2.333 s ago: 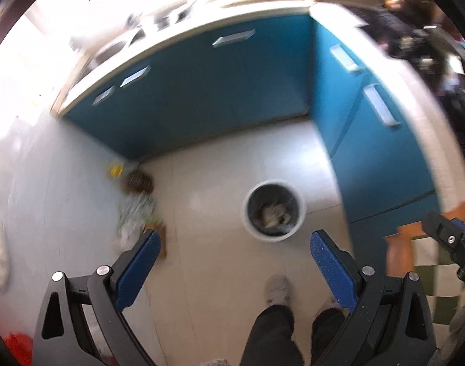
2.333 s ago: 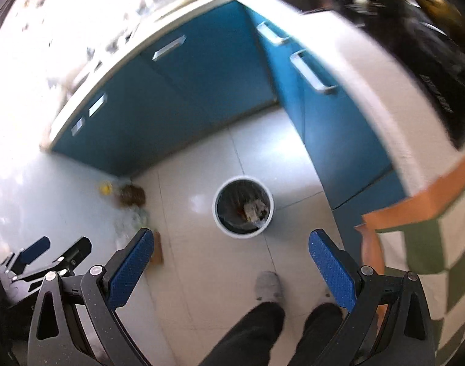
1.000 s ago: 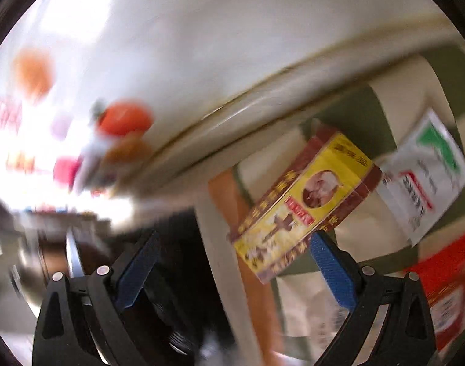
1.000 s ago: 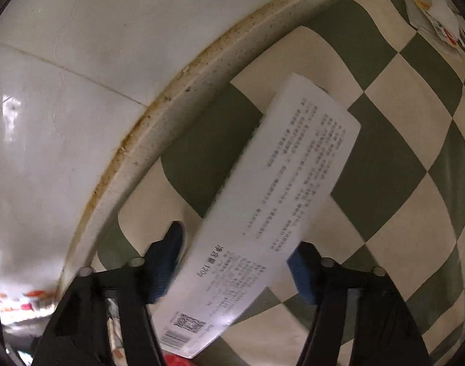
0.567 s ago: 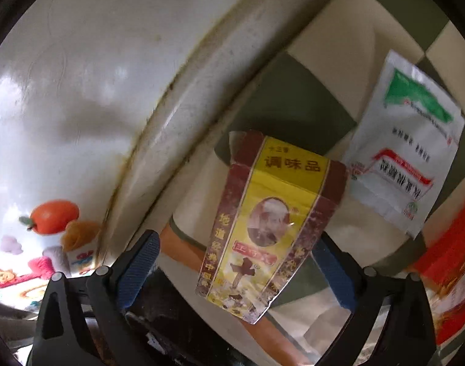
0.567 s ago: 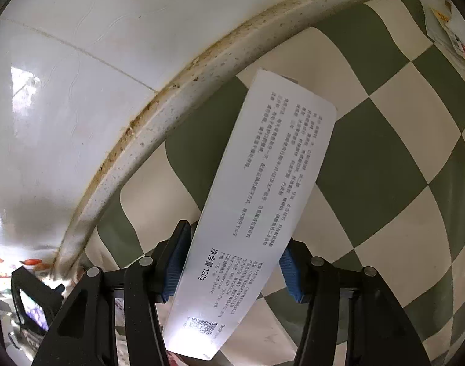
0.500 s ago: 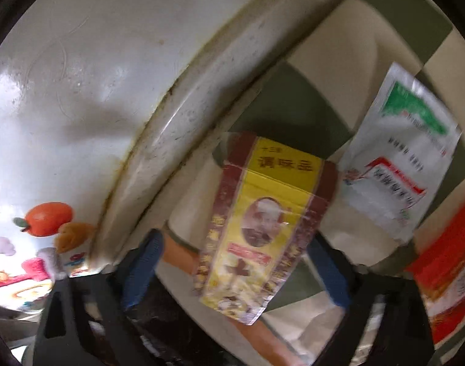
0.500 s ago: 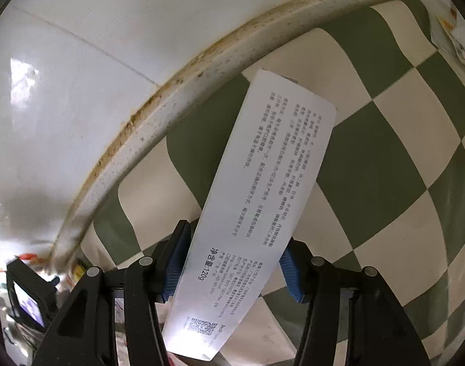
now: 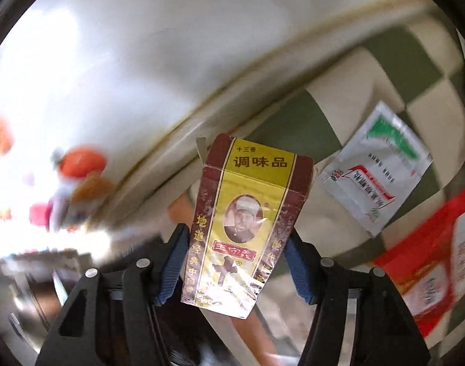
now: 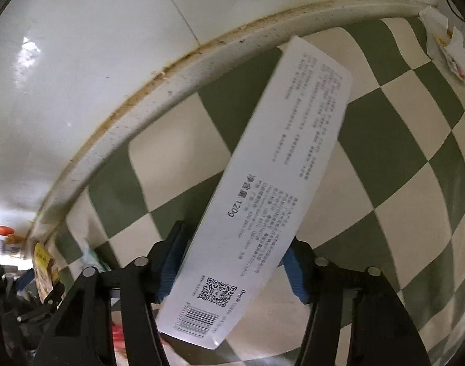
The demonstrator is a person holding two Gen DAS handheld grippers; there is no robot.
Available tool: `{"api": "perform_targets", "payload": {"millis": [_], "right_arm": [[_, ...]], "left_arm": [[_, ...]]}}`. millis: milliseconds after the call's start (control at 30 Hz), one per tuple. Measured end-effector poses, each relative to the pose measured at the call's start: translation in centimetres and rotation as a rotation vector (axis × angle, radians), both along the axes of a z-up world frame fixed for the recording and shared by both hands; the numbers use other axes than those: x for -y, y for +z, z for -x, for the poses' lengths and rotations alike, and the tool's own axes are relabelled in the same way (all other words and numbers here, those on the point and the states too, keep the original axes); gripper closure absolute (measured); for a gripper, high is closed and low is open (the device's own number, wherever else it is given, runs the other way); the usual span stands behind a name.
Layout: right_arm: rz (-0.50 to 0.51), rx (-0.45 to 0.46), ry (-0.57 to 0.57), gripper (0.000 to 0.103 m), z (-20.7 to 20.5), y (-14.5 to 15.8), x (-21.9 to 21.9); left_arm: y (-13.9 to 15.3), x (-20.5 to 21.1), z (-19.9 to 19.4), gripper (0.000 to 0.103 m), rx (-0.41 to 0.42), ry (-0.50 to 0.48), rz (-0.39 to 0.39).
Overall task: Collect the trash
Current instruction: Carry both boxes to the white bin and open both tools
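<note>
Left tongs (image 9: pixel 234 270) closed on the lower part of a yellow-and-maroon seasoning box (image 9: pixel 247 222), blue pads (image 9: pixel 173 265) pressed against both of its sides, box upright with its open top flap toward the far wall. Beyond the box, on the green-and-cream checkered counter (image 9: pixel 421 58): a white sachet (image 9: pixel 375 167) with green and red print just to the right, and nearer on the right a red packet (image 9: pixel 430 259), blurred. Far left, blurred orange and pink shapes against the white wall (image 9: pixel 171 45) — too smeared to identify. Right tongs (image 10: pixel 232 271) clamped on a long white printed box (image 10: pixel 263 183), gripped near its barcode end, the other end slanting up and to the right toward the stained cream rim (image 10: pixel 159 85) where counter meets white tiles. Barcode and QR code at the near end, small text along the rest. Checkered counter (image 10: pixel 385 158) behind it; a torn white wrapper (image 10: pixel 446 39) at the far right corner. At the left edge of the right view, a glimpse of yellow packaging beside dark hardware — too small to tell more.
</note>
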State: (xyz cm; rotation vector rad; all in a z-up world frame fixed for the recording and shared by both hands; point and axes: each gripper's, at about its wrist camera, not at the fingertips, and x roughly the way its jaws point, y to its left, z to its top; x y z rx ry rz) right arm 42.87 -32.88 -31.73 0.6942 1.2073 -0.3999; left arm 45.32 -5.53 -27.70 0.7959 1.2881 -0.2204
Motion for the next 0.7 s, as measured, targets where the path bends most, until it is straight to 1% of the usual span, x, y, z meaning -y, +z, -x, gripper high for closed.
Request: {"api": "perform_targets", "payload": {"millis": [67,100,167,300,367,433,500,533,567,600,633,700], "right_arm": [[-0.019,0.05,0.012,0.047,0.9,1.1,-0.2],[-0.034,0.08,0.034,0.048,1.3,1.9,-0.7],[-0.033,0.116,0.076,0.05,1.8,3.4,-1.5],[-0.011,0.186,0.198,0.052,4.0,6.7,-3.8],[-0.011,0.196,0.26,0.052,5.3,7.7,-5.2],[-0.007,0.197,0.32,0.053,6.3,8.1,-6.9],[-0.008,0.19,0.367,0.053,7.0,8.3,-8.2],[-0.022,0.185,0.386,0.053,7.8,8.4,-9.1],[-0.04,0.181,0.405,0.053,8.1,8.1,-10.3],[-0.059,0.182,0.443,0.053,9.4,8.5,-11.8],[-0.067,0.188,0.489,0.053,10.9,9.4,-12.2],[-0.067,0.203,0.601,0.053,12.9,10.3,-15.9]], "left_arm": [[1.9,-0.6,0.9,0.045,0.021,0.097,0.076],[3.1,-1.2,1.6,0.045,0.022,0.163,0.14],[4.8,-2.0,3.1,0.045,0.036,0.25,0.223],[8.2,-4.4,7.3,0.045,0.087,0.394,0.35],[9.5,-6.2,9.7,0.045,0.11,0.459,0.403],[9.9,-8.3,11.5,0.045,0.127,0.519,0.436],[10.4,-10.1,14.3,0.045,0.141,0.589,0.475],[10.5,-11.1,16.1,0.045,0.145,0.627,0.495],[10.7,-12.1,17.0,0.045,0.149,0.651,0.508],[10.4,-13.8,18.3,0.045,0.157,0.688,0.522],[10.3,-14.7,19.9,0.045,0.161,0.725,0.533],[10.0,-17.3,24.1,0.045,0.16,0.816,0.569]]}}
